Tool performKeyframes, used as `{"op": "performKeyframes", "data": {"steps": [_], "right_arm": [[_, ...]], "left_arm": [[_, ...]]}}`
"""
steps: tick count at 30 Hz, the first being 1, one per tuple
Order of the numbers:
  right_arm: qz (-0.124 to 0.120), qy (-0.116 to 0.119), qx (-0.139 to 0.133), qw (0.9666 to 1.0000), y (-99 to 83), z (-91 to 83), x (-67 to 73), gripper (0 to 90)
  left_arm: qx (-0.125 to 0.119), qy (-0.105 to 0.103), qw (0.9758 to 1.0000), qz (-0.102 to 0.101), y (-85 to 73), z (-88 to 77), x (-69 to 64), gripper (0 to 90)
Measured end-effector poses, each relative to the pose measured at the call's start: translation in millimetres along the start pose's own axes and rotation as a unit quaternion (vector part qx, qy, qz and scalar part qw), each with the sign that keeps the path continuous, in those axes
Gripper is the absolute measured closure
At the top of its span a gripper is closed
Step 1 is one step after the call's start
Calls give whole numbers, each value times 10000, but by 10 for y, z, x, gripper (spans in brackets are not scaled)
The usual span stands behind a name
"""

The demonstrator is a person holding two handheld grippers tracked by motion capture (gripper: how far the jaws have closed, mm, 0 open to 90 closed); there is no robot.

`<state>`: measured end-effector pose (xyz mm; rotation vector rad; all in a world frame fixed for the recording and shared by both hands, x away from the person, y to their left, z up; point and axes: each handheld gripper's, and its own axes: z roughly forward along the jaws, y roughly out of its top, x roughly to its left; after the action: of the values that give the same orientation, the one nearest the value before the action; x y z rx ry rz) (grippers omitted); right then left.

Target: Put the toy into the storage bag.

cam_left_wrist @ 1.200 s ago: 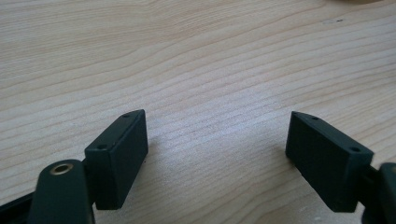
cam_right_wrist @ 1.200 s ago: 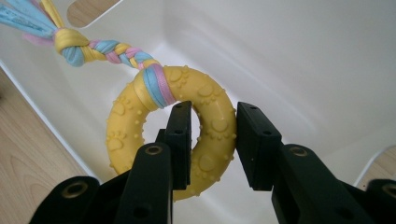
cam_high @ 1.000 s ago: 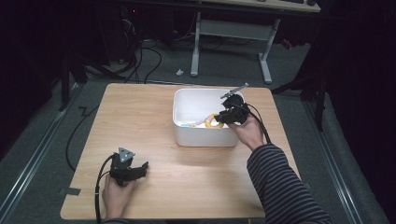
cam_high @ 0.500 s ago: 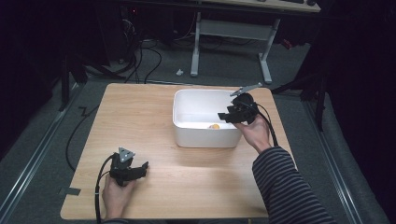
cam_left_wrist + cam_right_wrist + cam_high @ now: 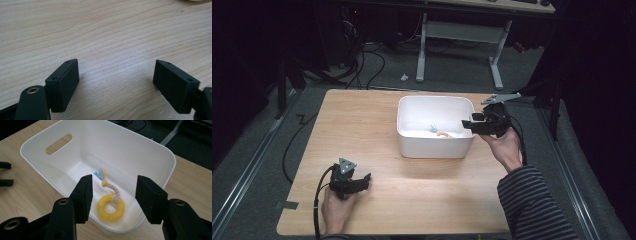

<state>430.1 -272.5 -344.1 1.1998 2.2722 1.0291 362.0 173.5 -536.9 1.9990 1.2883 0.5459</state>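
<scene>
The toy (image 5: 110,206), a yellow ring with a braided pastel tail, lies on the floor of the white bin (image 5: 435,149), free of both grippers; judged from this, the placing step is complete and only withdrawal of the right gripper (image 5: 468,124) remains. No other loose item is visible on the table (image 5: 362,125). In the high view the right gripper is at the bin's 3 o'clock rim, held level and pointing toward 9 o'clock across the bin, with the hand (image 5: 503,145) under it and the forearm running off toward 5 o'clock. Its jaws have just been opening and now stand apart with nothing between them; in the right gripper view the toy sits below and beyond the pads. The left gripper (image 5: 367,177) rests on the table at 7 o'clock from the bin, well apart from it, pointing toward 3 o'clock, jaws spread wide and empty over bare wood.
</scene>
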Motion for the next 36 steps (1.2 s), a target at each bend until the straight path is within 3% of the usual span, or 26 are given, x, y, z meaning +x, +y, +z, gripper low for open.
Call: {"op": "performKeyframes", "data": {"steps": [15,36], "right_arm": [[153,-89,-241,9996,-176,-284,-111,486],[236,-202,-409,9987,-492,-635,-148,483]], "left_arm": [[-1,0,10000,-2,0,0,0,213],[10,-10,10000,3,-3,-5,-6,212]]}}
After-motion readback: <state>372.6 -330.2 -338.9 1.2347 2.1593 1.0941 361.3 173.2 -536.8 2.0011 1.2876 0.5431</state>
